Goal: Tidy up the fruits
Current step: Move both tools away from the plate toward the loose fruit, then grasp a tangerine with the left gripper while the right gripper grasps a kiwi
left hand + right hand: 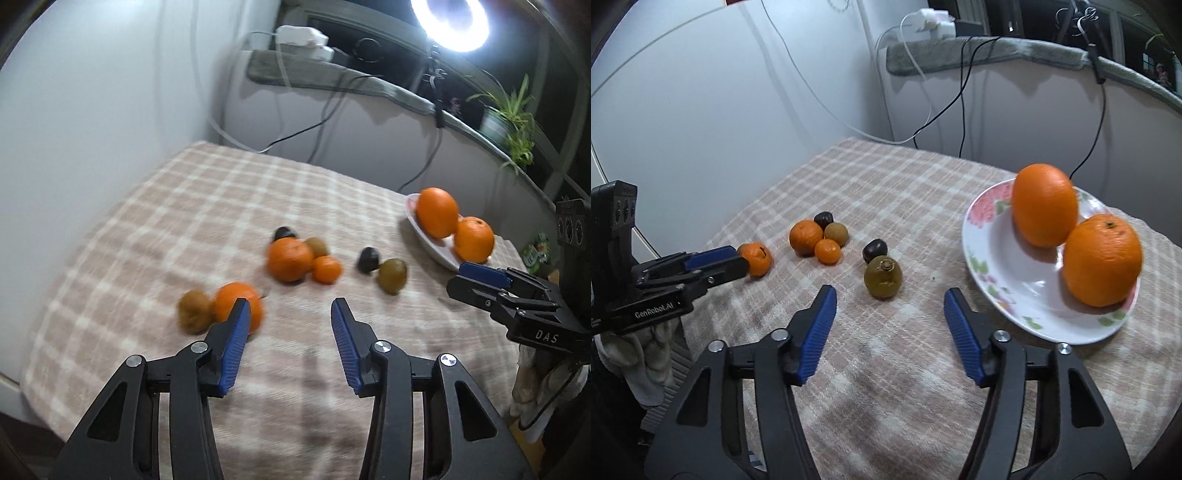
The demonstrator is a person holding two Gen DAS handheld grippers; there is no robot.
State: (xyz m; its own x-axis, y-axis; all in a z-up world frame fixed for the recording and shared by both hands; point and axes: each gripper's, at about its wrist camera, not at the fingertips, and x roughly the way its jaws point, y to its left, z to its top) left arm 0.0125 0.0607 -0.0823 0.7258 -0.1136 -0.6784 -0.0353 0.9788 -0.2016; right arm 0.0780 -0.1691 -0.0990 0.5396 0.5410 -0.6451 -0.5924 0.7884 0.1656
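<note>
Left tongs (pixel 290 314) agape, empty | right tongs (pixel 890 301) agape, empty | oranges (pixel 1102 260) glossy, plated

Two large smooth oranges (pixel 1044 205) (pixel 1102 260) sit touching on my white floral-rimmed plate (pixel 1004 280). On the checked cloth: a greenish-brown round fruit (pixel 882 277) beside a dark chestnut-like one (pixel 874 250); a cluster of two mandarins (pixel 806 237) (pixel 827 251), brown fruit, dark fruit; a lone mandarin (pixel 758 259).
</note>
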